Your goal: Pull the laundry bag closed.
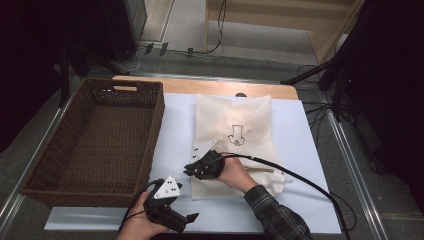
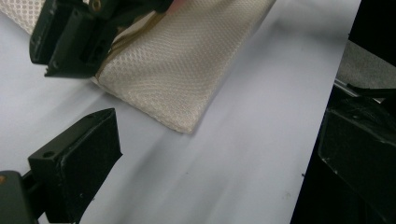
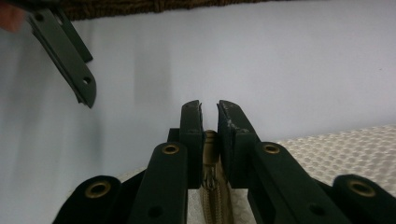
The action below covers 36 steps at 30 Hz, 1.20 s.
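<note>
basket (image 1: 95, 145) left of the bag (image 1: 235, 135) on the sheet (image 1: 300, 150); right tool (image 1: 200, 167) on bag's near-left corner.

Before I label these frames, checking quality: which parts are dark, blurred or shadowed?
High view: the room edges are black, while the cloth bag is evenly lit. Left gripper view: the near tongs are soft, and the bag's weave is sharp. Right gripper view: soft shadows streak the white table cover.

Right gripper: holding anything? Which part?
The right gripper is shut on the mesh bag, its jaws pinching the zipper at the bag's near left edge. The left gripper is open, holding nothing.
</note>
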Available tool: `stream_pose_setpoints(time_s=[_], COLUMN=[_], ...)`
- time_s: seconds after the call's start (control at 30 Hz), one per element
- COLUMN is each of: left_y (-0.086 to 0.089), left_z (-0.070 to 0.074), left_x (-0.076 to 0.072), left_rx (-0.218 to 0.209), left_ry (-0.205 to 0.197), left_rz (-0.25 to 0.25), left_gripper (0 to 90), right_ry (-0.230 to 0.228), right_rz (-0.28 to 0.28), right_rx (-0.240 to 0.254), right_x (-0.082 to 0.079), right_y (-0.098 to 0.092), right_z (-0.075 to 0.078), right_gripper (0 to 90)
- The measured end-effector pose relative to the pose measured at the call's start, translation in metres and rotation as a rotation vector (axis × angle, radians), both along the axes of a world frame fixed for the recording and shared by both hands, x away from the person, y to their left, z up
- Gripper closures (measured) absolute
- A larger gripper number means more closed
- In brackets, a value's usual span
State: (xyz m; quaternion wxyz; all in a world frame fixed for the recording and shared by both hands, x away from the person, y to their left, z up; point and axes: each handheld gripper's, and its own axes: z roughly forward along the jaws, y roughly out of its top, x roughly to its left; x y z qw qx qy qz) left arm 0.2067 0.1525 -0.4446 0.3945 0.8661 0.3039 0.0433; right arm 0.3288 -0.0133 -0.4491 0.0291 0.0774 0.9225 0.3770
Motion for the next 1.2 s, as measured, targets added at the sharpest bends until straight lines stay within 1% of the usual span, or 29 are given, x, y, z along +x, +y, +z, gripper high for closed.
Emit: stream_pose_setpoints(time_s=[0.17,0.4,0.63,0.7,0.73,0.8,0.87,0.9,0.97,1.0,1.1,1.17,1.2], left_y=[0.0,-0.001,0.0,0.0,-0.001,-0.001,0.0,0.0,0.0,0.0,0.0,0.0,0.0], left_z=[-0.001,-0.001,-0.001,-0.001,-0.001,-0.001,-0.001,-0.001,-0.001,-0.001,-0.001,-0.001,-0.001], left_x=[0.0,0.0,0.0,0.001,0.0,0.0,0.0,0.0,0.0,0.0,0.0,0.001,0.001], left_rx=[0.004,-0.001,0.003,0.007,0.008,0.006,0.006,0.005,0.004,0.005,0.004,0.005,0.015], left_ry=[0.003,0.006,0.01,0.009,0.012,0.011,0.011,0.012,0.013,0.013,0.013,0.012,0.016], left_rz=[-0.002,-0.003,-0.004,-0.009,-0.008,-0.009,-0.006,-0.004,-0.003,-0.003,-0.004,-0.004,-0.005], left_gripper=[0.0,0.0,0.0,0.0,0.0,0.0,0.0,0.0,0.0,0.0,0.0,0.0,0.0], right_ry=[0.009,0.029,0.047,0.063,0.067,0.097,0.103,0.103,0.102,0.096,0.1,0.103,0.104], right_rz=[-0.003,-0.012,-0.027,-0.029,-0.028,-0.027,-0.024,-0.023,-0.031,-0.031,-0.032,-0.031,-0.028], right_rx=[0.012,0.023,0.013,0.015,0.021,0.053,0.063,0.065,0.056,0.047,0.014,0.005,0.0], right_x=[0.0,0.001,0.003,0.003,0.004,0.006,0.008,0.008,0.009,0.009,0.01,0.011,0.011], right_y=[-0.006,-0.017,-0.028,-0.031,-0.033,-0.038,-0.043,-0.046,-0.051,-0.055,-0.063,-0.066,-0.067], right_z=[0.007,0.011,0.01,0.01,0.01,0.013,0.018,0.019,0.02,0.017,0.009,0.004,0.002], right_gripper=[81.0,81.0,79.6,76.8,73.8,69.6,64.0,62.7,60.7,59.4,56.7,54.9,54.3])
